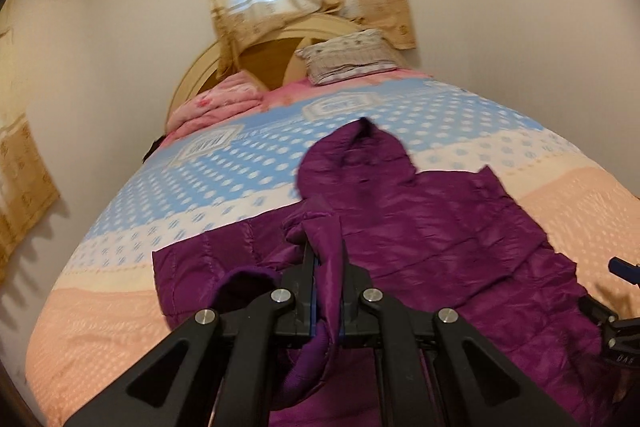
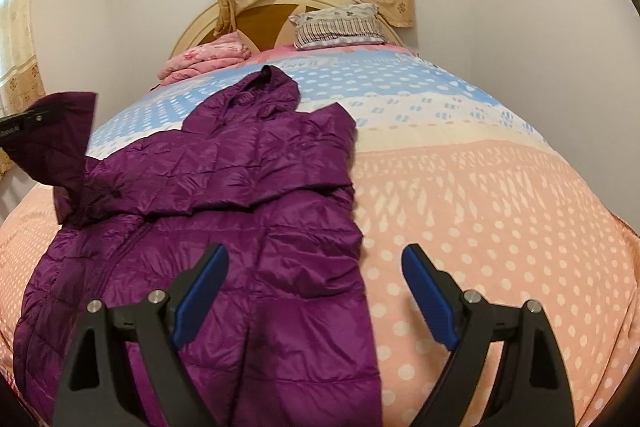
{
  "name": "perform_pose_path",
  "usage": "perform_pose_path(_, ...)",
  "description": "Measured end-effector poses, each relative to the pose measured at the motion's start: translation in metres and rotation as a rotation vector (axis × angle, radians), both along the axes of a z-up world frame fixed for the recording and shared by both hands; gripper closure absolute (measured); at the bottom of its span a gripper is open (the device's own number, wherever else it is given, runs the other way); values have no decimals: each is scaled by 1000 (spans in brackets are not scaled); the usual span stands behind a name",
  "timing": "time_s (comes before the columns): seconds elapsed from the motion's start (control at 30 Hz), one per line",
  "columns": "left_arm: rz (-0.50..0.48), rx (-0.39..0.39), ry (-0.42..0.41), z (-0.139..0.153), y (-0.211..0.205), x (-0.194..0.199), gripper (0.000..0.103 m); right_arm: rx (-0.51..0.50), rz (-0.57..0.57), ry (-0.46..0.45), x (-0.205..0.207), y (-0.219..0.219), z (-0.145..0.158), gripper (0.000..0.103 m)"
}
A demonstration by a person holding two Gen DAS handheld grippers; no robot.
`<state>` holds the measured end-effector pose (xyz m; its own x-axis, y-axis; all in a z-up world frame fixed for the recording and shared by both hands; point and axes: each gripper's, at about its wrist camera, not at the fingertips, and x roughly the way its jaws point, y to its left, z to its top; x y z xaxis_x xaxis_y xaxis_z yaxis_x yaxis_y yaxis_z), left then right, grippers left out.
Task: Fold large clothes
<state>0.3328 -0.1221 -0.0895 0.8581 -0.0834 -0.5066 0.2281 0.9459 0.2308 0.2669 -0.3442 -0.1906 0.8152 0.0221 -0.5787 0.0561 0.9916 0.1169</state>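
Pinching one sleeve (image 1: 324, 267) of the single purple hooded puffer jacket (image 2: 248, 211), the left gripper (image 1: 325, 279) lifts it; the right gripper (image 2: 312, 291) hangs spread above the jacket's hem. One bedspread (image 2: 480, 207) lies beneath, bearing one striped pillow (image 2: 340, 25) and one pink folded blanket (image 2: 208, 61).

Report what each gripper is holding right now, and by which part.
The left gripper is shut on the purple hooded puffer jacket, pinching its left sleeve near the cuff and lifting it. The right gripper is open over the jacket's hem, holding nothing.
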Motion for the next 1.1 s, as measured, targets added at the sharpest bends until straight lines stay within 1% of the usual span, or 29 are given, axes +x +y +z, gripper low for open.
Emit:
perform_pose_path(0.03,-11,10,-1,-3,-10,-3,93,2,0,2,0,-1,-2,13)
perform_pose_path(0.1,-45,16,12,-9,-29,-4,78,8,0,12,0,-2,-7,13)
perform_pose_path(0.13,-52,23,3,-10,-36,-6,52,10,1,18,0,-2,-9,13)
perform_pose_path(0.17,-42,41,-34,-10,-43,-11,24,12,3,26,1,-2,-12,13)
perform_pose_path(0.2,-38,52,-86,-8,-50,-17,16,13,4,30,1,-2,-14,13)
perform_pose_path(0.23,-45,56,-123,-7,-54,-23,11,14,5,36,2,-2,-16,13)
perform_pose_path(0.27,-54,69,-159,-4,-60,-29,8,16,8,44,2,-2,-17,13)
perform_pose_path(0.33,-92,93,-180,-2,-68,-36,8,23,8,50,2,-3,-18,13)
perform_pose_path(0.4,-89,108,-197,-2,-65,-39,8,20,5,54,3,-4,-16,13)
perform_pose_path(0.47,-64,106,-188,-4,-49,-36,8,8,7,60,3,-2,-10,13)
perform_pose_path(0.53,-6,82,-152,-9,-22,-28,8,15,15,48,3,0,0,13)
perform_pose_path(0.6,82,59,-104,-19,14,-17,8,24,39,37,6,6,11,12)
perform_pose_path(0.63,137,47,-72,-26,37,-11,8,29,58,37,10,10,16,12)
perform_pose_path(0.7,228,47,-20,-41,69,-2,8,38,109,40,24,24,26,11)
perform_pose_path(0.77,317,36,50,-57,103,8,8,60,156,52,39,38,30,11)
perform_pose_path(0.83,371,9,97,-69,130,10,8,81,213,73,59,55,32,11)
perform_pose_path(0.9,405,-22,130,-81,153,9,8,119,270,131,84,73,25,11)
perform_pose_path(0.93,412,-35,143,-84,159,8,8,141,278,155,92,77,19,11)
perform_pose_path(0.97,417,-42,151,-88,163,6,8,183,294,201,104,83,10,12)
perform_pose_path(1.0,420,-47,158,-91,166,6,8,224,306,243,114,86,1,18)
perform_pose_path(1.03,420,-48,161,-92,168,5,8,248,308,270,119,88,-5,47)
perform_pose_path(1.07,416,-47,162,-94,169,4,8,264,303,294,123,89,-12,82)
perform_pose_path(1.1,414,-46,163,-95,171,2,8,280,284,292,123,87,-14,88)
